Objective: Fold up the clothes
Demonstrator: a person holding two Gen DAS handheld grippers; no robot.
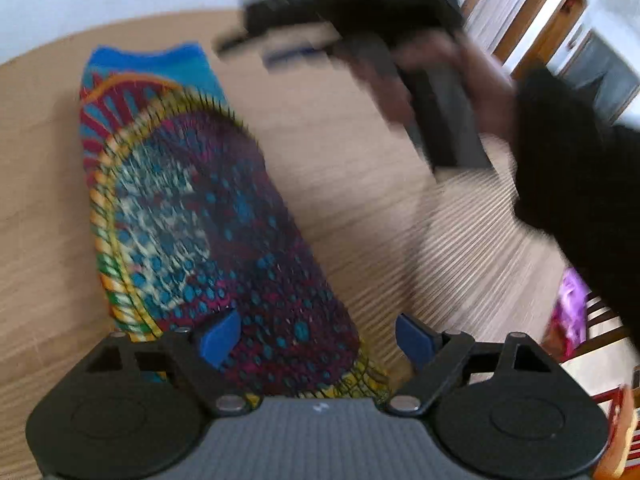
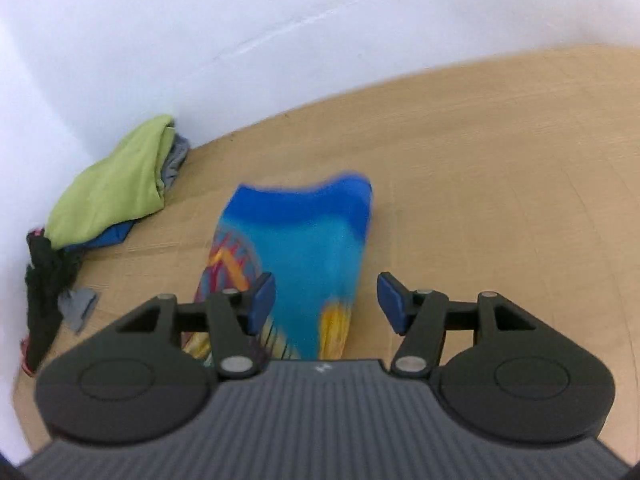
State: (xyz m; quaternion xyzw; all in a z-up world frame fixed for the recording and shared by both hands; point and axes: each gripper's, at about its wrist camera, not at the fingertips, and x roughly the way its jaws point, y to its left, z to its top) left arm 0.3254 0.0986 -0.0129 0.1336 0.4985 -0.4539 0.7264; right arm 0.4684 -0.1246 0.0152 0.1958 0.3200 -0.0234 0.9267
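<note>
A folded, brightly patterned cloth [image 1: 192, 216] lies as a long strip on the wooden table [image 1: 360, 208], blue at its far end and purple, teal and yellow nearer me. My left gripper [image 1: 318, 340] hovers open over its near end, nothing between the blue pads. In the left wrist view the right gripper [image 1: 320, 12] shows blurred above the table, held by a hand [image 1: 480, 92] with a black sleeve. The right wrist view shows the cloth's blue end [image 2: 304, 236] below my right gripper [image 2: 326, 302], which is open and holds nothing.
A pile of clothes, a lime green piece [image 2: 112, 184] on top with dark and grey pieces beside it, sits against the white wall [image 2: 200, 40] at the table's left. Beyond the table's right edge are a wooden door [image 1: 552, 20] and a pink item [image 1: 572, 300].
</note>
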